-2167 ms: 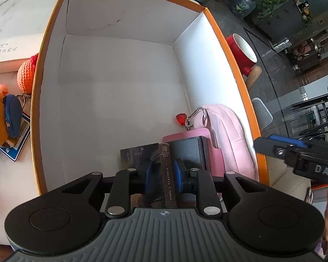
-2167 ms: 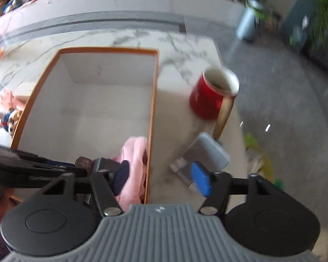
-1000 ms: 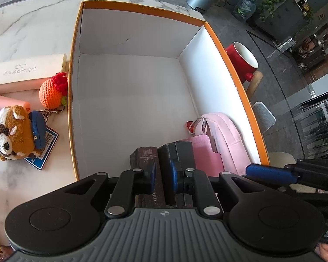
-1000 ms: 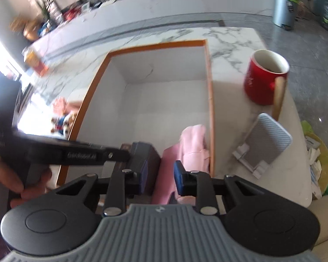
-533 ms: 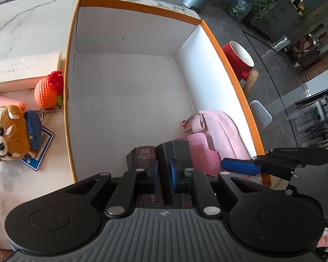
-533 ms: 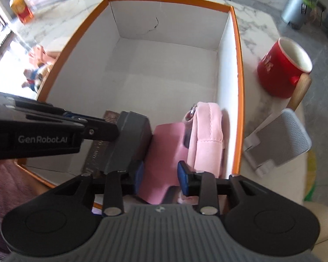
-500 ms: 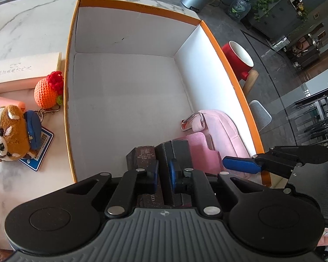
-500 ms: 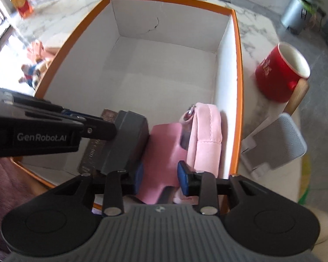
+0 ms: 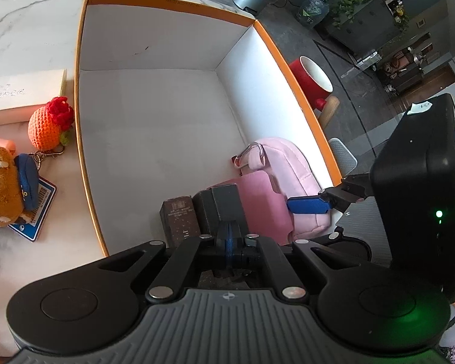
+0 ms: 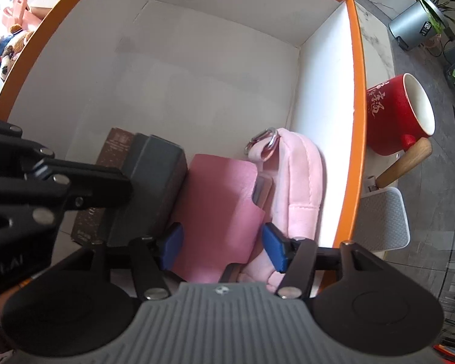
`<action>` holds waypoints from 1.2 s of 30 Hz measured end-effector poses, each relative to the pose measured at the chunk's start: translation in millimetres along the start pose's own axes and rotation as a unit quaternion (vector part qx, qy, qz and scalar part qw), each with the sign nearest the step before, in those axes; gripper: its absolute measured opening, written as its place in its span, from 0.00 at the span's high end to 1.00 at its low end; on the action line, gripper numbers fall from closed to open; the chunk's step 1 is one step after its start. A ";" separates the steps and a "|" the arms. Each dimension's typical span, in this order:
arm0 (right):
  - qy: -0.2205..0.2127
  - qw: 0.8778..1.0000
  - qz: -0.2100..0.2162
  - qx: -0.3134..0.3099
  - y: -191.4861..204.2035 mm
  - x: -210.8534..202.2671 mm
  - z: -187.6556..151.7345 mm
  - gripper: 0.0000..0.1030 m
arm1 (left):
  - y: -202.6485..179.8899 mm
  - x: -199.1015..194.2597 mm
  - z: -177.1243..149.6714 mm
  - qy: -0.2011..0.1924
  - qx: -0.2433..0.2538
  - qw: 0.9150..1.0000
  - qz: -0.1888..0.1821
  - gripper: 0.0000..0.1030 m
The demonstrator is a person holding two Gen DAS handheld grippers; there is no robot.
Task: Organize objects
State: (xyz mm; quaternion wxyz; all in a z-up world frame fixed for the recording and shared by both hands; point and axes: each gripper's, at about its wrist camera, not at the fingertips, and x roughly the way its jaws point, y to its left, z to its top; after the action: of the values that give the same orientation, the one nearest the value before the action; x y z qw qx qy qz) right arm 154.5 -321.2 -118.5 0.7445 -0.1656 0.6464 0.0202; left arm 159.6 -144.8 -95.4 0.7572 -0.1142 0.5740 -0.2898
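Filling: orange-rimmed box (image 9: 85,115), spanning most of both wrist views, mostly bare white floor.
Packed: pink pouch (image 10: 294,176) against the right wall, pink card case (image 10: 215,209) beside it, grey box (image 10: 154,188) and brown box (image 10: 106,170) upright at lower centre.
Left outside: bear plush (image 9: 0,188), crocheted orange charm (image 9: 48,127), cream case (image 9: 21,91), all at far left; red mug (image 10: 394,115) and grey stand (image 10: 382,221) at right.
Progress: judged under half done.
Right gripper (image 10: 221,242): jaws just opening, now fairly wide, blue pads (image 10: 171,242) straddling the pink card case, apparently not pressing it.
Left gripper (image 9: 230,242): pads closed together at lower centre, tips against the grey box top, nothing visibly held.
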 end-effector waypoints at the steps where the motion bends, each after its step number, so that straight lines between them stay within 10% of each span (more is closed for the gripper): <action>1: -0.004 1.000 0.000 0.000 -0.1 -1.1 -1.3 0.42 | 0.9 1.0 0.3 0.001 -0.002 1.000 -0.006 0.97; 5: -0.035 0.999 0.022 0.036 -19.3 -12.8 -11.9 0.72 | 2.5 3.7 1.5 0.004 -0.012 1.000 -0.020 0.97; 11: -0.085 0.984 0.129 0.085 -37.0 -37.8 -24.6 0.90 | 3.2 6.6 5.0 0.007 -0.036 0.999 -0.028 0.97; 24: -0.114 0.975 0.155 0.115 -34.1 -24.0 -33.2 0.77 | 2.3 8.7 10.2 0.009 -0.052 0.998 -0.025 0.96; 36: -0.143 0.969 0.165 0.112 -41.7 -24.7 -47.4 0.80 | -32.9 21.7 22.1 0.045 -0.050 0.993 0.093 0.55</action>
State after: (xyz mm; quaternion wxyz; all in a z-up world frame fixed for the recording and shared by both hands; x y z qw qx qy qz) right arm 115.3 -368.9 -90.5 0.8292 0.0323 0.5499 0.0942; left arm 173.9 -187.2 -89.2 0.7479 -0.0852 0.6292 -0.1937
